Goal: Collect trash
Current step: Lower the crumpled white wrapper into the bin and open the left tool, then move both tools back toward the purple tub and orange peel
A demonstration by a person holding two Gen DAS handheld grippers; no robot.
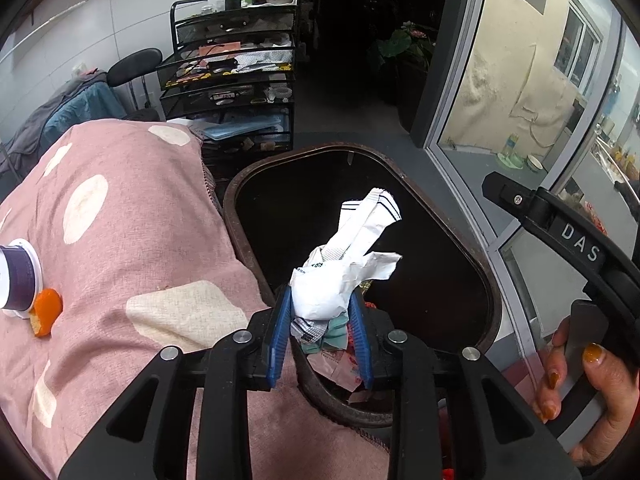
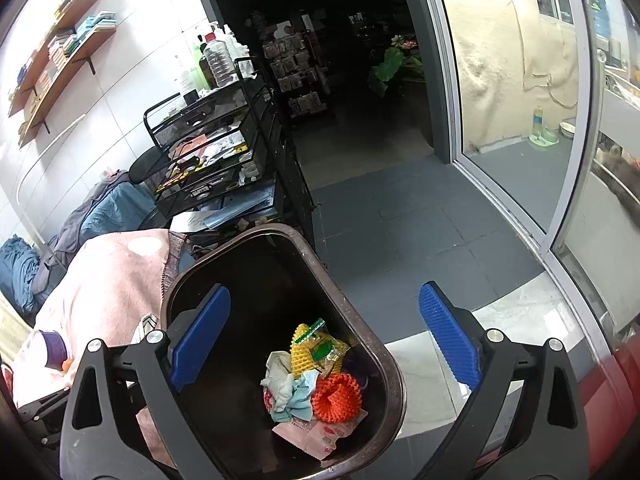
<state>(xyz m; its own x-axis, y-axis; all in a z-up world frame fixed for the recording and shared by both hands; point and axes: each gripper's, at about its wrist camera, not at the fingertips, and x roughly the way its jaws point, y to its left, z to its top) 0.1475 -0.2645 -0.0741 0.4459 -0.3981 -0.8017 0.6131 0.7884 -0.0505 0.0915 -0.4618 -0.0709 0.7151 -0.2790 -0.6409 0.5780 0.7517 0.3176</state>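
My left gripper (image 1: 320, 297) is shut on a crumpled white wrapper (image 1: 348, 264), holding it above the dark brown trash bin (image 1: 493, 280). Its blue pads (image 1: 280, 320) press on the wad from both sides. An orange peel (image 1: 46, 312) lies on the pink dotted cloth (image 1: 120, 220) beside a purple and white container (image 1: 16, 280). My right gripper (image 2: 324, 340) stands open over the bin (image 2: 397, 368) with nothing between its fingers. Inside the bin lie an orange foam net (image 2: 336, 396), a yellow foam net (image 2: 304, 354), tissue (image 2: 280, 380) and a pink packet (image 2: 320, 436).
A black mesh drawer cart (image 2: 212, 152) with bottles on top stands behind the bin. A glass door (image 2: 516, 92) runs along the right. Grey floor tiles (image 2: 400, 220) lie beyond the bin. A hand (image 1: 580, 392) holds the other gripper's black frame (image 1: 560, 216) at the right.
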